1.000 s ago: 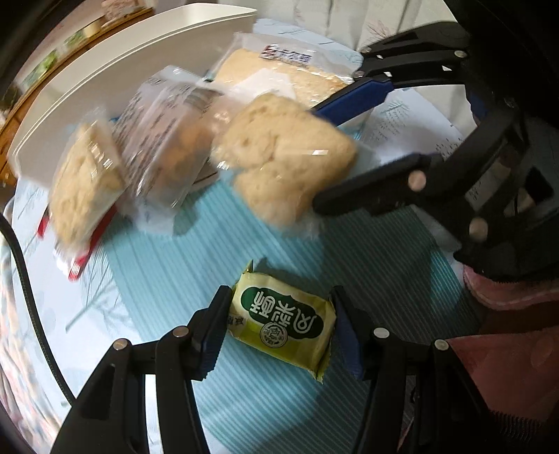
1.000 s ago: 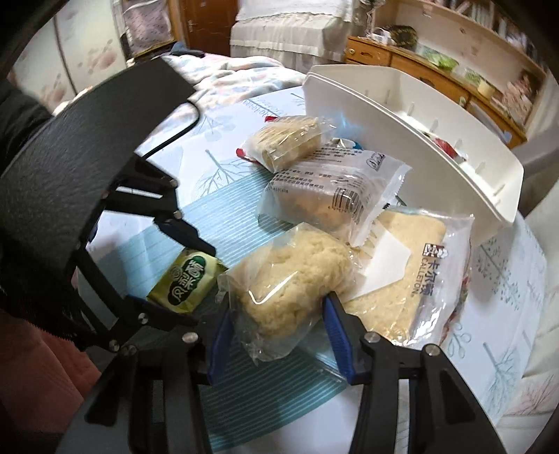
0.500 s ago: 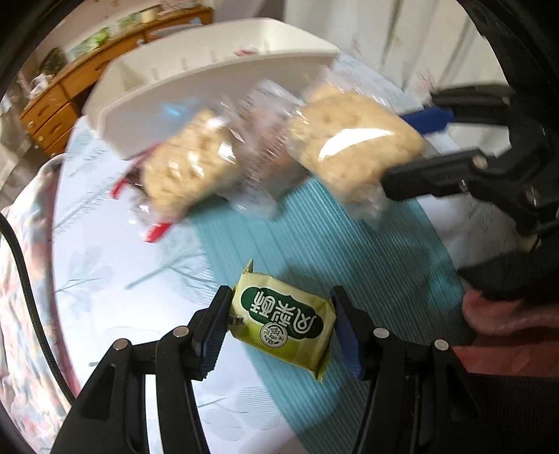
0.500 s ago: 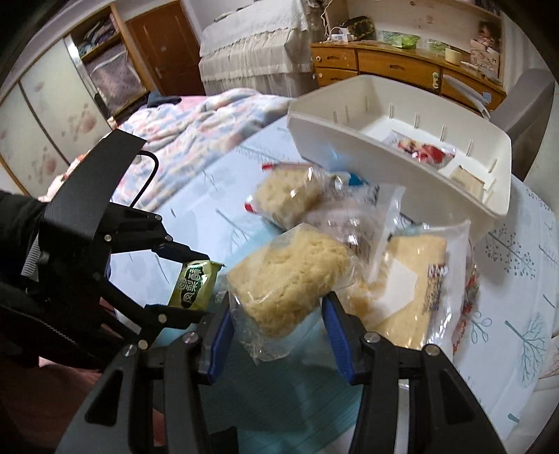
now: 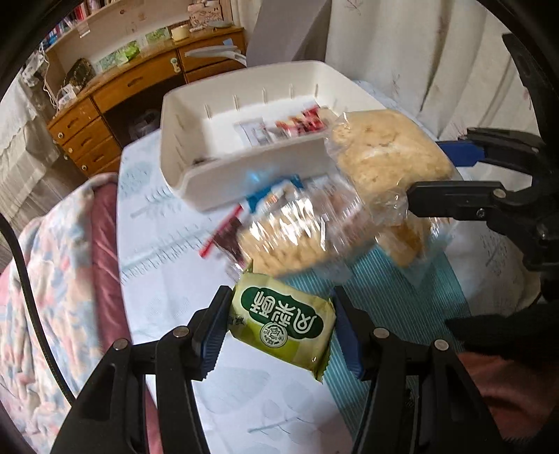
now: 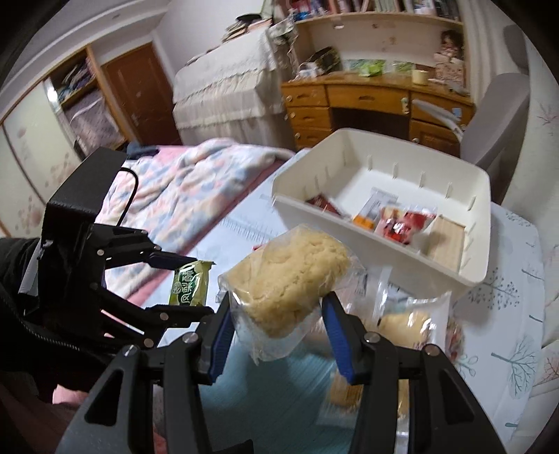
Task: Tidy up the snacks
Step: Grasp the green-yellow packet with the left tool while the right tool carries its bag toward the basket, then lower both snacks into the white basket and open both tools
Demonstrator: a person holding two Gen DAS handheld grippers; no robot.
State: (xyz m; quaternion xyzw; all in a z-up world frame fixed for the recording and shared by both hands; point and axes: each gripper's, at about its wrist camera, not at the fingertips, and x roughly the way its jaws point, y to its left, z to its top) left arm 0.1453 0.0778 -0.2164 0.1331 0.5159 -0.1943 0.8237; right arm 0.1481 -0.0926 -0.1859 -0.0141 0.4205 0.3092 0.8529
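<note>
Left claw (image 5: 281,331) clamped on green packet (image 5: 283,323), right claw (image 6: 277,330) on bagged pastry (image 6: 290,279): both should clear the near wall of the white bin (image 6: 475,258), upper right, before release.

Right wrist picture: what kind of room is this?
Most likely a bedroom in a home. There is a bed with a flowery quilt, a wooden desk with drawers under a bookshelf, and a wardrobe with sliding doors.

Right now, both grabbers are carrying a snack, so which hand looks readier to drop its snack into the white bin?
Probably the right gripper: its bagged pastry hangs just in front of the white bin's near wall. The left gripper holds the green packet farther back.
</note>
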